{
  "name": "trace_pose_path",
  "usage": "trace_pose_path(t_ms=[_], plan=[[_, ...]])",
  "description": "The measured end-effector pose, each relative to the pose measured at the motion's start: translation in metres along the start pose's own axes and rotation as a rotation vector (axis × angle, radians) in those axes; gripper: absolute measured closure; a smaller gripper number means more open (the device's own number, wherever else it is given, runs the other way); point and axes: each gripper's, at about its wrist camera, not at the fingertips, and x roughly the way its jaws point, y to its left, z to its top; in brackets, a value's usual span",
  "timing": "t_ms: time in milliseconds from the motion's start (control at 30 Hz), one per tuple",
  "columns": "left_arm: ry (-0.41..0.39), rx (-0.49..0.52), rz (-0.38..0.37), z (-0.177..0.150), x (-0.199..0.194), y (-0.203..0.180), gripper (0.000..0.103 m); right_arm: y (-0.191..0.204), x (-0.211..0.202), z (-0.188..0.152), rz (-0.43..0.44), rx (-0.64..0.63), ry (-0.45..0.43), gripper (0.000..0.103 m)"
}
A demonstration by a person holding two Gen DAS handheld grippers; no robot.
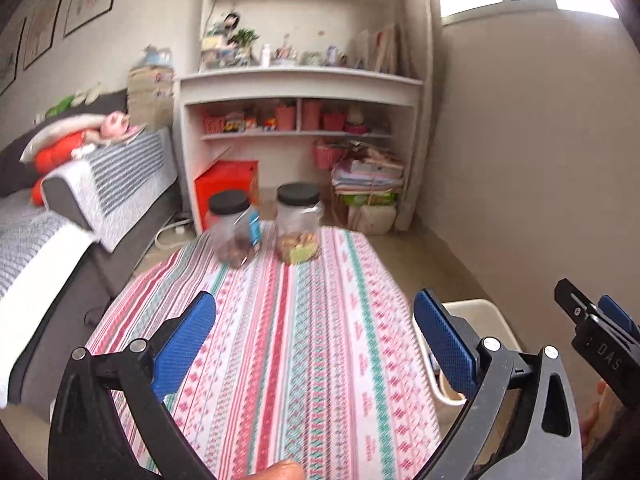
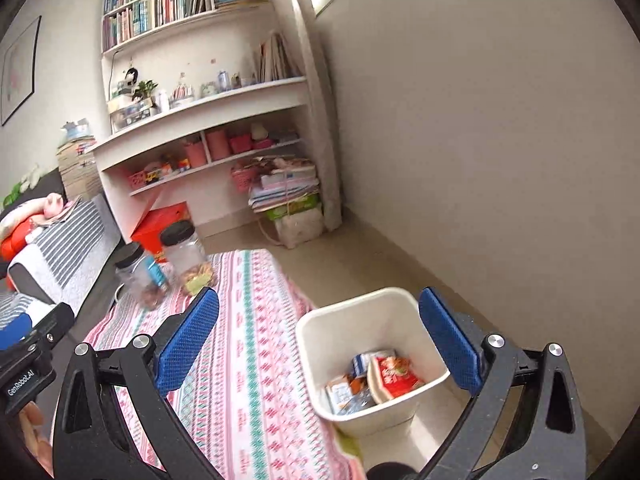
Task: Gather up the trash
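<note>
A white trash bin (image 2: 320, 334) stands on the floor at the right side of the table. It holds several wrappers, among them a red packet (image 2: 396, 376). Its rim also shows in the left wrist view (image 1: 484, 308). My right gripper (image 2: 318, 340) is open and empty above the bin and the table edge. My left gripper (image 1: 314, 340) is open and empty above the striped tablecloth (image 1: 288, 340). The right gripper shows at the right edge of the left wrist view (image 1: 592, 320). I see no loose trash on the cloth.
Two clear jars with black lids (image 1: 230, 228) (image 1: 299, 222) stand at the table's far end. A grey sofa (image 1: 60, 240) with cushions lies to the left. A white shelf unit (image 1: 300, 120), a red box (image 1: 226, 184) and stacked bags (image 1: 368, 188) stand beyond the table.
</note>
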Motion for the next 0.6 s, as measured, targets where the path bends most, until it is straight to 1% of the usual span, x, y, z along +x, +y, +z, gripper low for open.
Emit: trace_pose_path(t_ms=[133, 233, 333, 467, 600], plan=[[0.059, -0.041, 0.021, -0.024, 0.011, 0.028, 0.007, 0.021, 0.008, -0.016, 0.015, -0.042, 0.04, 0.007], [0.093, -0.036, 0.05, -0.04, 0.02, 0.037, 0.007, 0.034, 0.013, -0.028, 0.012, -0.08, 0.061, 0.007], [0.097, -0.027, 0.088, -0.044, 0.024, 0.041, 0.007, 0.046, 0.023, -0.036, 0.015, -0.109, 0.097, 0.007], [0.11, -0.042, 0.095, -0.046, 0.028, 0.045, 0.007, 0.054, 0.027, -0.042, 0.025, -0.127, 0.105, 0.007], [0.112, -0.03, 0.1, -0.048, 0.03, 0.041, 0.007, 0.059, 0.027, -0.045, 0.021, -0.146, 0.097, 0.007]])
